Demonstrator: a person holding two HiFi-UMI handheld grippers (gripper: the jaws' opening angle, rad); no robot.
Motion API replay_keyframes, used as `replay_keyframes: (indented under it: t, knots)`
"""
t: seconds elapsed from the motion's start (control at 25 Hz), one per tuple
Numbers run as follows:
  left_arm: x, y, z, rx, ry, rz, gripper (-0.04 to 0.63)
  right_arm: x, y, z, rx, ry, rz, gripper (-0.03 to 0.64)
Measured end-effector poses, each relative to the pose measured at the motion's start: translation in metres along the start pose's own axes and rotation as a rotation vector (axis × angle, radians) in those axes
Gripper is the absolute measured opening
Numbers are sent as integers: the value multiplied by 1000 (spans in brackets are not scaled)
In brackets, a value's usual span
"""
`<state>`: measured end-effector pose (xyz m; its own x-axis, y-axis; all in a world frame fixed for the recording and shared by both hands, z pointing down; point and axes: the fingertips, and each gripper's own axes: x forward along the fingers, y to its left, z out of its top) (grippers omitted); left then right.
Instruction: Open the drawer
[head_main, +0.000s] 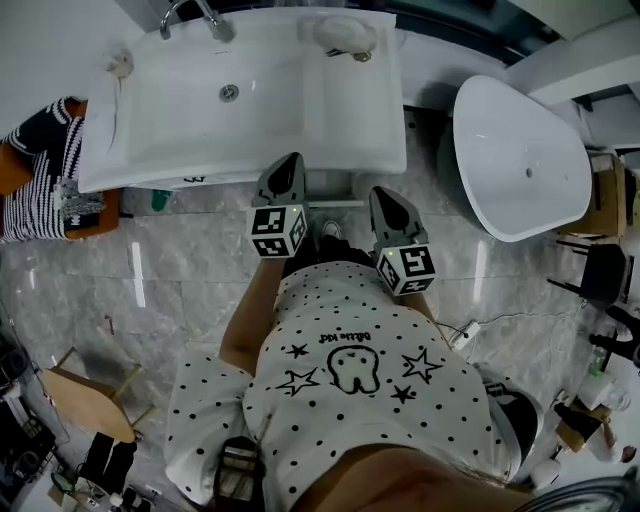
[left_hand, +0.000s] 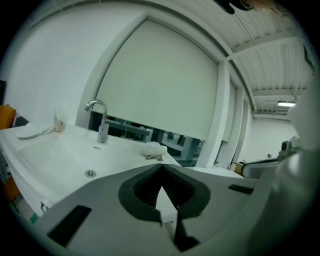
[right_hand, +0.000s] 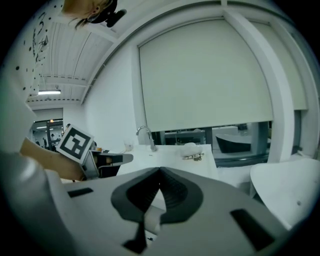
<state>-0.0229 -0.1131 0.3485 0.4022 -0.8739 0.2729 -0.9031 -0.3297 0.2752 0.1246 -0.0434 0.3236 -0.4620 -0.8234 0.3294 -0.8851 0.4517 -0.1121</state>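
A white washbasin unit (head_main: 380, 120) with a chrome tap (head_main: 205, 20) stands in front of the person. No drawer front shows; only a thin white bar (head_main: 335, 203) appears under the unit's near edge. My left gripper (head_main: 290, 163) is shut and empty, its tip over that near edge. It points across the basin (left_hand: 60, 155) toward the tap (left_hand: 101, 122). My right gripper (head_main: 384, 193) is also shut and empty, just short of the unit's right corner. In the right gripper view, the right gripper (right_hand: 160, 170) faces the basin top (right_hand: 170, 157), with the left gripper (right_hand: 117, 159) at its left.
A second white oval basin (head_main: 520, 160) stands at the right. A striped cloth (head_main: 40, 170) lies left of the unit, and a wooden stool (head_main: 85, 400) stands at lower left. A cable with a plug block (head_main: 465, 335) lies on the marble floor. A small white object (head_main: 345, 35) rests on the unit's back right.
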Motion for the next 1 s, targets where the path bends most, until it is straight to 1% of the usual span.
replay_keyframes:
  t: [0.12, 0.32, 0.44, 0.56, 0.76, 0.84, 0.92, 1.0]
  knots:
    - [-10, -10, 25, 25, -36, -30, 5, 4, 0, 7, -3, -16, -4, 14]
    - [-33, -17, 66, 40, -127, -47, 5, 9, -4, 23, -5, -53, -29, 14]
    - [-50, -16, 82, 70, -172, -52, 5, 10, -2, 35, -1, -82, -34, 14]
    - [-69, -13, 89, 88, -201, -57, 5, 9, 4, 44, 14, -102, -31, 14]
    - [-90, 2, 83, 99, -186, -49, 5, 15, 23, 52, 5, -112, -17, 14]
    - [-95, 4, 78, 81, -171, -59, 5, 16, 29, 54, 0, -117, -19, 14]
    - [-99, 5, 72, 47, -160, -75, 5, 15, 34, 56, 5, -124, -22, 14]
    - [-103, 5, 66, 33, -154, -98, 5, 15, 40, 55, 12, -129, -25, 14]
